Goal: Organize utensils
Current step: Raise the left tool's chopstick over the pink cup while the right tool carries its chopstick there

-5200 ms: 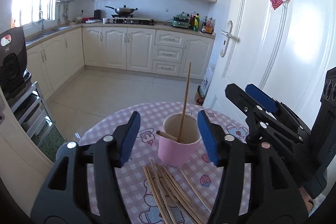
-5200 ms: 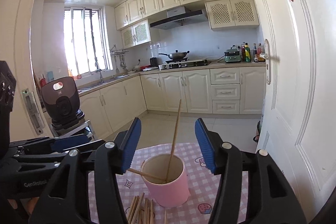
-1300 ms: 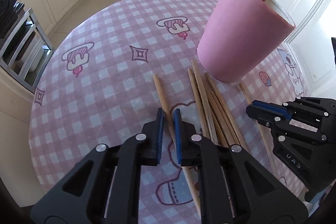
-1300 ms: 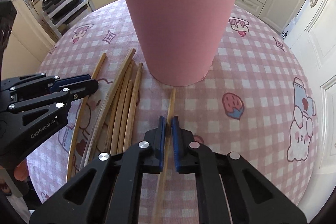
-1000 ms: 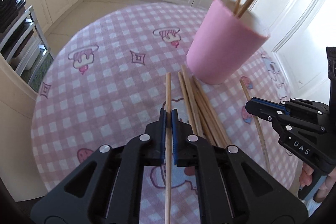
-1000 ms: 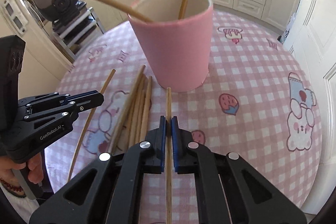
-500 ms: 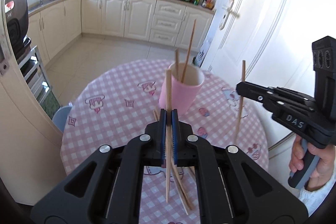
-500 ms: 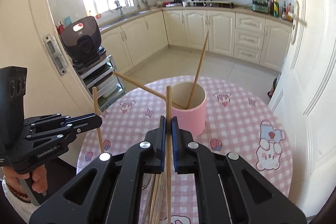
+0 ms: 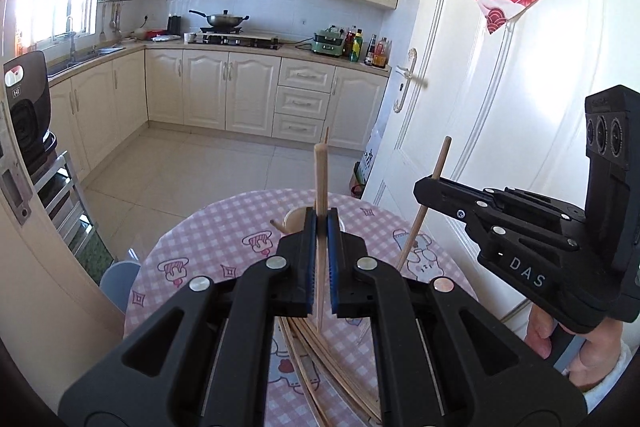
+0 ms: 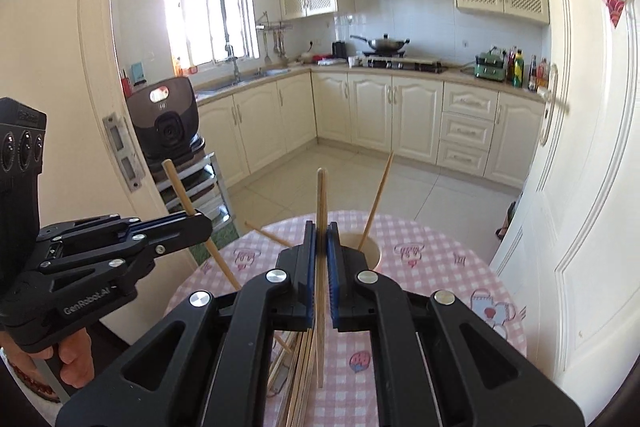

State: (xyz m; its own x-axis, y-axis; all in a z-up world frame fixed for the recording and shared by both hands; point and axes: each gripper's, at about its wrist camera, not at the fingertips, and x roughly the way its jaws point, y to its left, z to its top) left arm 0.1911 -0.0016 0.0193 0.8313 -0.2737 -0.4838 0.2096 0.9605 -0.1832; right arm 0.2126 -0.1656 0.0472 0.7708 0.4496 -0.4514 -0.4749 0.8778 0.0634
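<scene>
My left gripper (image 9: 320, 227) is shut on a wooden chopstick (image 9: 321, 179), held upright well above the table. My right gripper (image 10: 320, 231) is shut on another chopstick (image 10: 321, 195), also upright and raised. Each gripper shows in the other's view, the right one (image 9: 434, 183) and the left one (image 10: 196, 221). The pink cup (image 10: 370, 253) stands on the round table, mostly hidden behind the fingers, with two chopsticks leaning in it. Several loose chopsticks (image 9: 320, 351) lie on the pink checked cloth below the grippers; they also show in the right wrist view (image 10: 300, 367).
The round table (image 10: 440, 267) has a pink checked cloth with cartoon prints. A white door (image 9: 460, 107) stands close on the right. A shelf with a black appliance (image 10: 168, 123) is at the left. Kitchen cabinets line the far wall.
Both grippers took a chopstick each off the table and lifted them high above it. The cup now looks small and far below.
</scene>
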